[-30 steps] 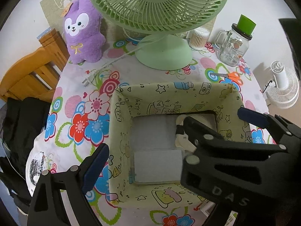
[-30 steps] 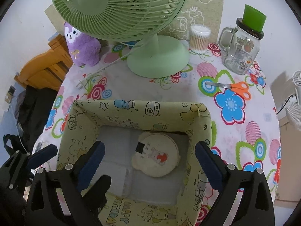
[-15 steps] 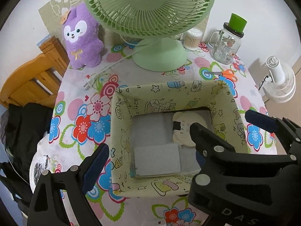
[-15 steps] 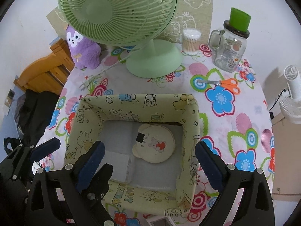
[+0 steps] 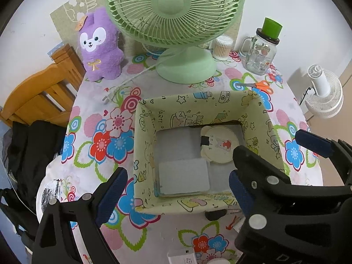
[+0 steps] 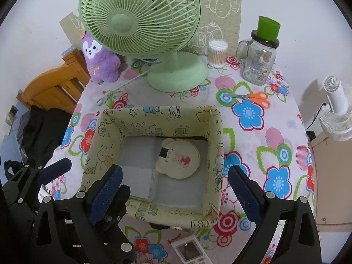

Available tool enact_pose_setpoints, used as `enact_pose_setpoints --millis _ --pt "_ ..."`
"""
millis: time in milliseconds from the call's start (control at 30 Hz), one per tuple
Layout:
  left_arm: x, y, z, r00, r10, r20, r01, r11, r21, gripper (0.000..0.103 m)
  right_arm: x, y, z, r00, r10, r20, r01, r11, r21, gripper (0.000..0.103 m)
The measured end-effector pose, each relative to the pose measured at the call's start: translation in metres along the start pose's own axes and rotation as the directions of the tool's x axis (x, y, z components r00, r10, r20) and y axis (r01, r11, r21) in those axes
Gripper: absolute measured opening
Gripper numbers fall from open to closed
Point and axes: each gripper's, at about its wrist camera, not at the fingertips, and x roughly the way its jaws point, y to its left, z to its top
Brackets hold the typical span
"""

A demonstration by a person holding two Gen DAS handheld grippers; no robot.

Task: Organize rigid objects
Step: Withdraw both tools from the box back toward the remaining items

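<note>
A pale green fabric box (image 5: pixel 198 96) (image 6: pixel 154 110) with cartoon prints stands on the flowered tablecloth. Inside it lie a round cream bear-shaped case (image 5: pixel 220 145) (image 6: pixel 180 158) and a flat grey-white rectangular box (image 5: pixel 183 176) (image 6: pixel 137 180). My left gripper (image 5: pixel 176 192) hangs open above the box's near left side, with nothing between its blue pads. My right gripper (image 6: pixel 175 193) is open and empty above the near right side, its left finger crossing the left gripper's right finger. A white remote (image 6: pixel 191 250) lies near the table's front edge.
At the back stand a green desk fan (image 5: pixel 173 6), a purple plush (image 5: pixel 99 46), a cotton swab tub (image 5: pixel 222 47) and a glass mug jar (image 5: pixel 259 55). Orange scissors (image 5: pixel 257 85) lie right of the fan. A wooden chair (image 5: pixel 37 94) and a white fan (image 5: pixel 323 94) flank the table.
Both grippers have drawn up and back from the box, so it looks smaller and farther. The table's front edge and the remote have come into view. The jaws stay as wide.
</note>
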Motion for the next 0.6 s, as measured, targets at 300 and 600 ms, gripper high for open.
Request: enact_pose_setpoints --millis 300,600 --pt "-0.014 -0.004 -0.007 0.999 0.003 0.032 -0.003 1.000 0.011 0.095 -0.018 0.001 -0.009 1.000 -0.012 0.025 0.012 1.000 0.005 0.098" --pt "-0.028 -0.006 -0.018 0.997 -0.039 0.068 0.037 0.999 0.031 0.094 -0.035 0.003 -0.022 0.998 -0.036 0.059 0.035 0.999 0.011 0.098"
